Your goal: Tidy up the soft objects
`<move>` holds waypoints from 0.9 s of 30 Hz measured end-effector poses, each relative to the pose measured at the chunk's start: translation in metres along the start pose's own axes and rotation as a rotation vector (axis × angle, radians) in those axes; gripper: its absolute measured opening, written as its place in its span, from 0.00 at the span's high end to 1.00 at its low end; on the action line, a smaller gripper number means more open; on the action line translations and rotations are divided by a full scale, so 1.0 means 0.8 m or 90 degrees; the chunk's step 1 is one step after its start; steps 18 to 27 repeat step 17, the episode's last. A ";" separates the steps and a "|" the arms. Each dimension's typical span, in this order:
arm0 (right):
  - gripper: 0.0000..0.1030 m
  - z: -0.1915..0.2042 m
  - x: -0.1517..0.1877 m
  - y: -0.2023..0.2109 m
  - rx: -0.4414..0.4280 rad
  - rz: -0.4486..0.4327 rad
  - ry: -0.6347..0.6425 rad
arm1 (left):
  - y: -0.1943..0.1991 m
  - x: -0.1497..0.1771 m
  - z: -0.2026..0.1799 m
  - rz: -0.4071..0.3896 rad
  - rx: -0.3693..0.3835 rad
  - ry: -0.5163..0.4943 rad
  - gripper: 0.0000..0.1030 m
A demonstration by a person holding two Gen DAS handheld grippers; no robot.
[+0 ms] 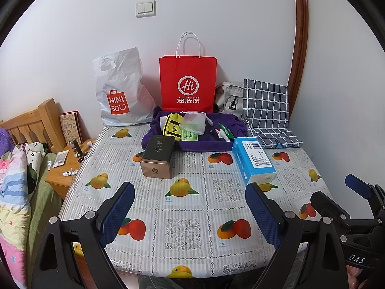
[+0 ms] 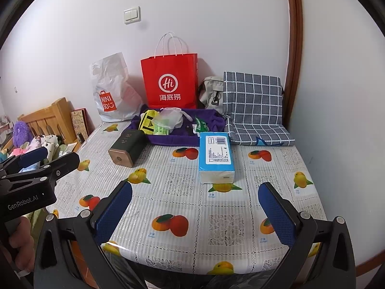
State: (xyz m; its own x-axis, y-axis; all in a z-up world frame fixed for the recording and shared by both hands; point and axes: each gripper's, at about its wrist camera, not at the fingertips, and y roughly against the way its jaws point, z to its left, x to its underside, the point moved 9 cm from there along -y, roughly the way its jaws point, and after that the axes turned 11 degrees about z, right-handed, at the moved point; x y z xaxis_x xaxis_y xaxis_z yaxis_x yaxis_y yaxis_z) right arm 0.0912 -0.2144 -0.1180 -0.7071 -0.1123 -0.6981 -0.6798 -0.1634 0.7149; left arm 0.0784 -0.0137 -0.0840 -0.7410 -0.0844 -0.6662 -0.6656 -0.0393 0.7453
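A purple cloth (image 1: 204,142) lies bunched at the back of the table. On it rest a yellow sports item (image 1: 172,126), a clear mesh pouch (image 1: 192,119) and a green packet (image 1: 189,135). A blue tissue pack (image 1: 253,160) lies in front of it to the right, and a grey checked fabric bag (image 1: 267,110) leans in the corner. My left gripper (image 1: 191,213) hovers open over the near table edge with nothing between its blue pads. My right gripper (image 2: 195,214) is likewise open and empty, with the tissue pack (image 2: 216,156) straight ahead of it.
A dark tin box (image 1: 158,156) lies on its side on the fruit-print tablecloth (image 1: 187,202). A red paper bag (image 1: 187,84), a white plastic bag (image 1: 120,91) and a grey backpack (image 1: 227,96) stand against the wall. A wooden nightstand (image 1: 65,168) and bedding (image 1: 14,180) are at the left.
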 end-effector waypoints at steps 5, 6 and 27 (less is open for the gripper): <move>0.00 0.000 -0.001 0.001 0.000 -0.001 0.000 | 0.002 -0.002 0.003 -0.002 0.001 0.000 0.10; 0.00 0.000 -0.001 0.001 -0.001 -0.001 0.000 | 0.002 -0.002 0.003 -0.002 0.002 -0.001 0.10; 0.00 -0.001 -0.002 0.003 -0.005 -0.003 0.001 | 0.001 -0.007 0.007 -0.002 0.002 -0.006 0.10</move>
